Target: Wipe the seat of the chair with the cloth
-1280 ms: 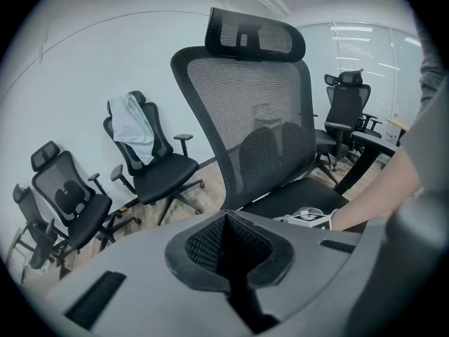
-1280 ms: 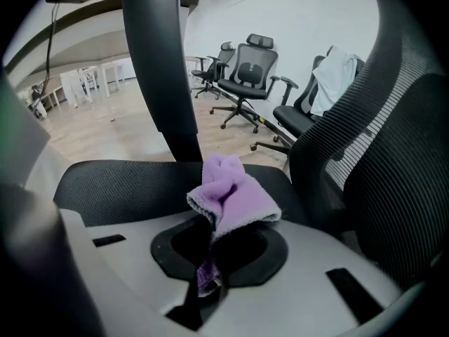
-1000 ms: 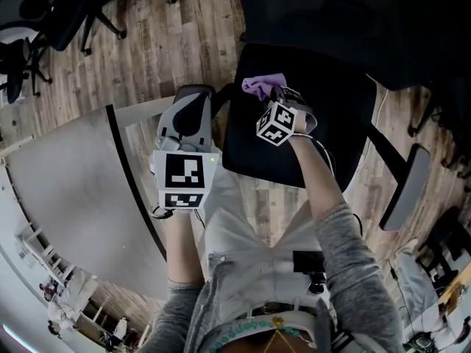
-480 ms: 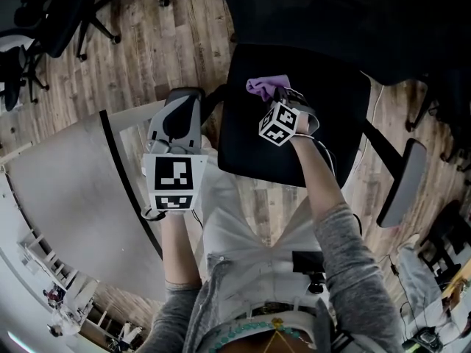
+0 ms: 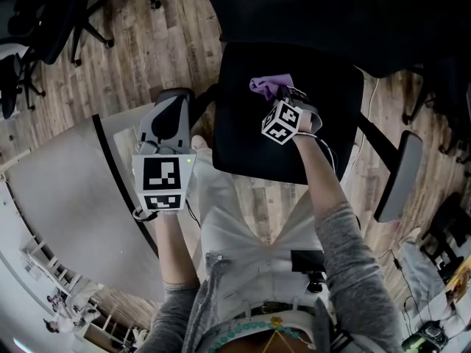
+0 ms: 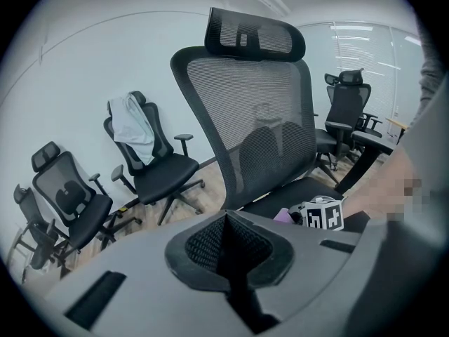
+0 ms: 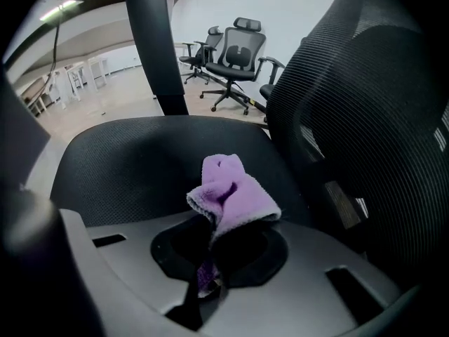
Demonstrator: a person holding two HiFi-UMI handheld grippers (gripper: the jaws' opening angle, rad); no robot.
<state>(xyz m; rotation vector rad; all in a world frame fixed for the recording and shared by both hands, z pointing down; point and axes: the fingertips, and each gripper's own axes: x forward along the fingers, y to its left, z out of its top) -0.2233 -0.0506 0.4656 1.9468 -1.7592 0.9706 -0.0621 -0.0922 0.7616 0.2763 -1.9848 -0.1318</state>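
R side: right gripper [image 5: 280, 94] clenched on the purple cloth [image 5: 268, 86]. Right gripper view: jaws pinch the cloth's lower edge, and the rest bunches up and forward out of the jaw gap [image 7: 235, 192], a folded wad standing just past the tips. Cloth is over the seat [image 5: 243, 142], toward the back half and roughly mid-width per head view. Black mesh seat surface shows all round the wad [image 7: 126, 160]. Can't tell if the wad's underside actually touches the seat or sits just above it. Backrest [image 7: 379, 118] is close on the right of that view. Marker cube [image 5: 282, 121] faces up at the head cam, with the person's grey-sleeved forearm behind it.

L side: left gripper [image 5: 175, 109] closed, pads together, nothing between them (left gripper view, jaw line meets at [image 6: 228, 248]). It's off the chair [image 6: 256, 132], just beside the seat's left edge, over the wood floor [image 5: 169, 43] near the corner of a pale grey table [image 5: 66, 175]. Well apart from the cloth, no contact w/ it. Its cam looks across at the backrest side-on; the right gripper's cube and a bit of purple cloth [image 6: 283, 215] show low at right.

Bkgd: several black office chairs [image 6: 151, 167], one w/ a light garment [image 6: 133, 125] draped over its back. Chair's right armrest [image 5: 399, 175] sticks out at right in head view.
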